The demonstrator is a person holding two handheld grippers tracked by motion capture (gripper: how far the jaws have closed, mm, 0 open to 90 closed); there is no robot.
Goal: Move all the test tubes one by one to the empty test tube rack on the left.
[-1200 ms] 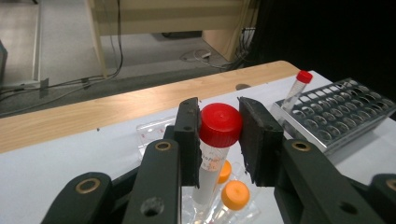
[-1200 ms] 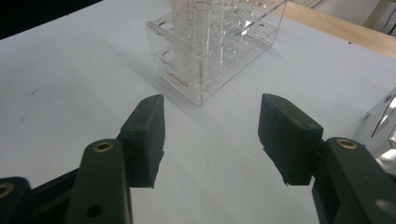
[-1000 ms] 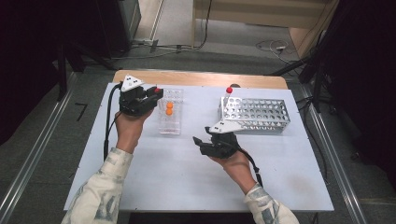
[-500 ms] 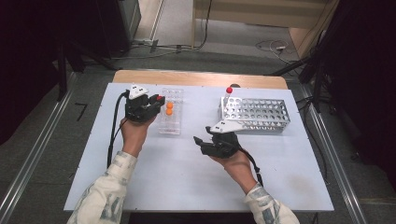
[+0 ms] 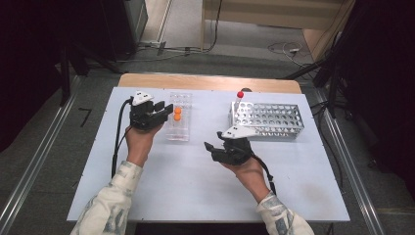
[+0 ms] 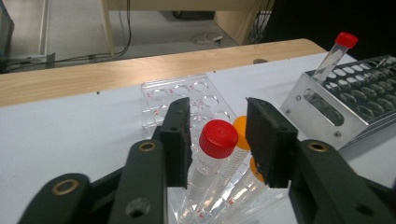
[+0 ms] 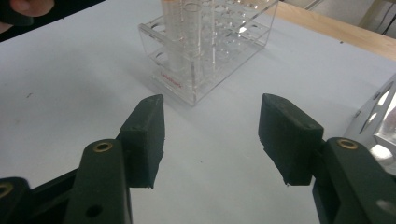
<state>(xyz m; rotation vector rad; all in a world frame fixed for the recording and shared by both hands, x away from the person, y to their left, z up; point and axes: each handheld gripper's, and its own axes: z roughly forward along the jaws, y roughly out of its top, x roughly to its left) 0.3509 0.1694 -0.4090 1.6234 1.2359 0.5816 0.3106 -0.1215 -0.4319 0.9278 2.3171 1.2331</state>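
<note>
The left gripper (image 6: 218, 140) hangs over the clear plastic rack (image 6: 163, 100), its jaws spread apart on either side of a red-capped tube (image 6: 215, 154) that stands in the near end of that rack. The cap sits between the pads with a gap on each side — neither pad touches it. Just behind this tube two orange-capped tubes (image 6: 242, 130) stand in the same rack. In the high view the left gripper (image 5: 164, 111) lies at the rack's left edge, the rack (image 5: 179, 134) resting on the white table (image 5: 147, 196). The right gripper (image 7: 211, 135) is held low over bare table, jaws wide apart and holding nothing, pointed toward the clear rack and well apart from it. To its right stands a metal rack (image 5: 274, 122) — another red-capped tube (image 5: 240, 96) leans in its far left corner.
</note>
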